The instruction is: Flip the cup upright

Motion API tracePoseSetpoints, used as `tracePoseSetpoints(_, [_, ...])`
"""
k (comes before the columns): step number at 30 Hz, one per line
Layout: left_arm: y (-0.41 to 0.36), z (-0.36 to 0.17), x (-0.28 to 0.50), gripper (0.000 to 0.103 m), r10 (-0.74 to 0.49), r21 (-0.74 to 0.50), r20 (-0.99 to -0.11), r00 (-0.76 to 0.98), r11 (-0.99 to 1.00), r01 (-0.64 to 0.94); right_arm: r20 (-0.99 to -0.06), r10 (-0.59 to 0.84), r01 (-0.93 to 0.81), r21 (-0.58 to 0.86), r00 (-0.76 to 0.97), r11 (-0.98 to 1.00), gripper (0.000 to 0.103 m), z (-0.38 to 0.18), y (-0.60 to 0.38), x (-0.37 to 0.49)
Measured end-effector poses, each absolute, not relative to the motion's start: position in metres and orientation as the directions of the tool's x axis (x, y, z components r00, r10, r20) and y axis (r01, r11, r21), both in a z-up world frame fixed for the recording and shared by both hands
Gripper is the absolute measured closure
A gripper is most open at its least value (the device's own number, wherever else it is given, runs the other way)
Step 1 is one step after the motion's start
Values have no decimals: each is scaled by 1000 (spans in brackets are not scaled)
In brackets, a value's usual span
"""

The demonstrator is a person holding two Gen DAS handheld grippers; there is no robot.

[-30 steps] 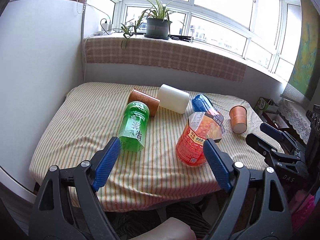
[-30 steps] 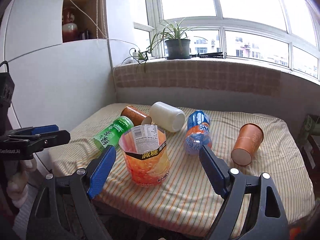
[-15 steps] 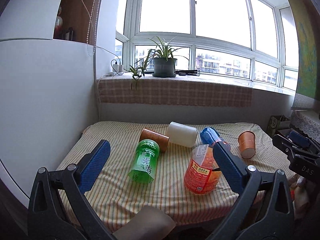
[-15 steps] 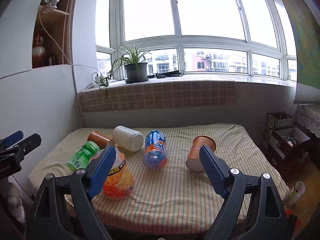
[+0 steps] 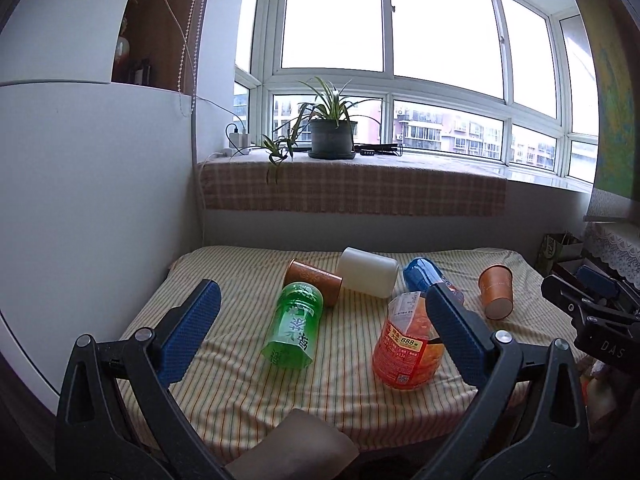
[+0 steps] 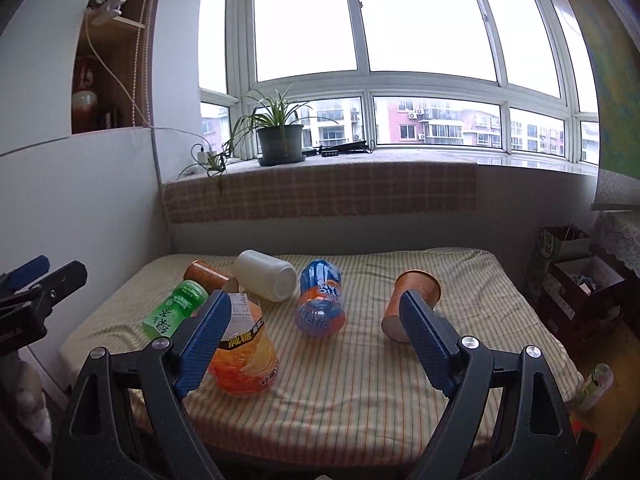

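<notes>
Both claws have pulled back and risen from the striped table (image 5: pixel 224 396) over the past second, so the scattered containers now sit smaller and farther off in each wrist view; none of them has shifted. Judged from this, the flip has not begun and the person appears to be taking stock before an approach.

The left claw (image 5: pixel 320 322) hangs with its blue pads wide apart and nothing between them, back over the table's near edge. The right claw (image 6: pixel 316 330) is likewise spread and empty.

The likely target, an orange paper cup (image 6: pixel 412 304), lies alone toward the table's right edge, mouth toward the window and base toward the cameras. In the right wrist view it sits just behind the right-hand pad, beyond the tips; in the left wrist view the same cup (image 5: pixel 496 292) lies well to the right.

A second orange cup (image 5: pixel 314 280) lies on its side near the far edge, touching a green bottle (image 5: pixel 294 326) and beside a white jar (image 5: pixel 368 278).
</notes>
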State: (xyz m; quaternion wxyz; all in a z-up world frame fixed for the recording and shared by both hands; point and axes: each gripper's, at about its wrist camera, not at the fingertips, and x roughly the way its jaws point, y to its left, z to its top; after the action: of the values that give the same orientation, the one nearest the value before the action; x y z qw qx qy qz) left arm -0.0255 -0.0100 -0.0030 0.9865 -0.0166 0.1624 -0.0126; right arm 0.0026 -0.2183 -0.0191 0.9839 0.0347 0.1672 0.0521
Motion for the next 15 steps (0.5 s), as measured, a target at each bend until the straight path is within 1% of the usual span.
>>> tracePoseSetpoints(15, [-11, -3, -23, 0, -23, -32, -324, 946, 999, 13, -329, 117, -92, 89, 937, 992, 17, -20, -218, 3])
